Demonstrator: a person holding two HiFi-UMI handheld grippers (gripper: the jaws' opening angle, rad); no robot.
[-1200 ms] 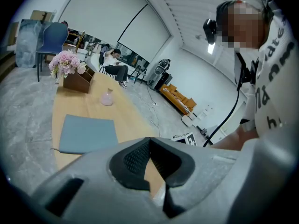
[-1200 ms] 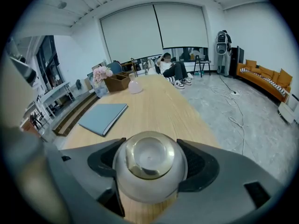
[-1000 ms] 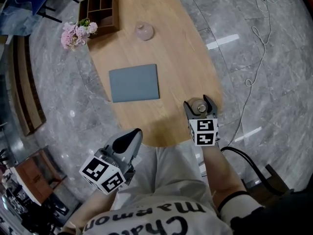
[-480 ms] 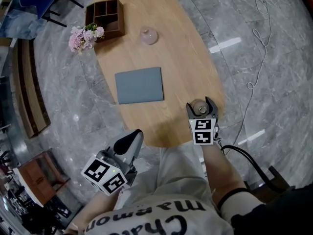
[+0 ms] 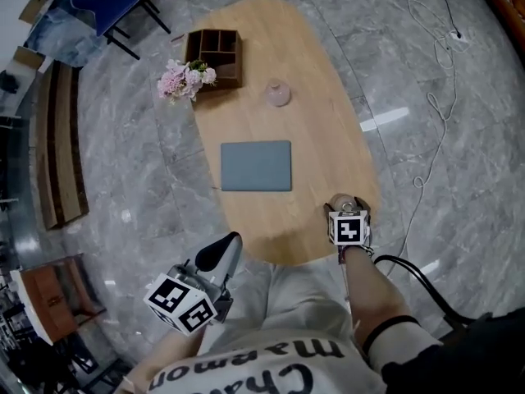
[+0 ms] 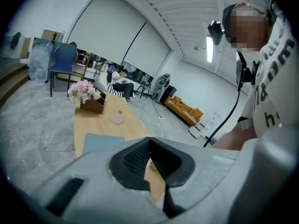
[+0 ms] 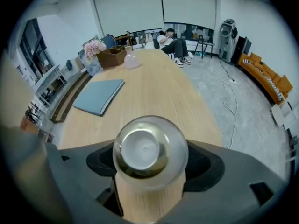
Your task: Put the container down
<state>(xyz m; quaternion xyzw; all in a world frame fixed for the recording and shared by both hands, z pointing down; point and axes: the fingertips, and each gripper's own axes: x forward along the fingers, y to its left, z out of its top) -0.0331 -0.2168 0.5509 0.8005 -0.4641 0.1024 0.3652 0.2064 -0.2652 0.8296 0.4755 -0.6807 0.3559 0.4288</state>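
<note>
Head view looks down on an oval wooden bench [image 5: 320, 113] standing on a grey marbled floor [image 5: 131, 154]. The room is large, with pale blinds [image 7: 154, 6] along its far wall.

The right gripper [image 5: 348, 209] is over the bench's near edge. Its jaws are clamped on either side of a round glass container [image 5: 340, 203]. Whether the container's base touches the wood cannot be told.

Ahead of that gripper and to its left lies a flat grey-blue pad [image 5: 256, 166]. Farther ahead stand a small pink flask [image 5: 277, 94] and a wooden compartment box [image 5: 216, 56], with pink flowers [image 5: 185, 79] beside the box. Straight ahead of the container is bare wood. A white cable [image 5: 435, 138] trails over the floor to the right of the right gripper.

The left gripper [image 5: 221, 253] hangs off the bench, beside the person's lap [image 5: 287, 294], its jaws pressed together at the tips and empty.
</note>
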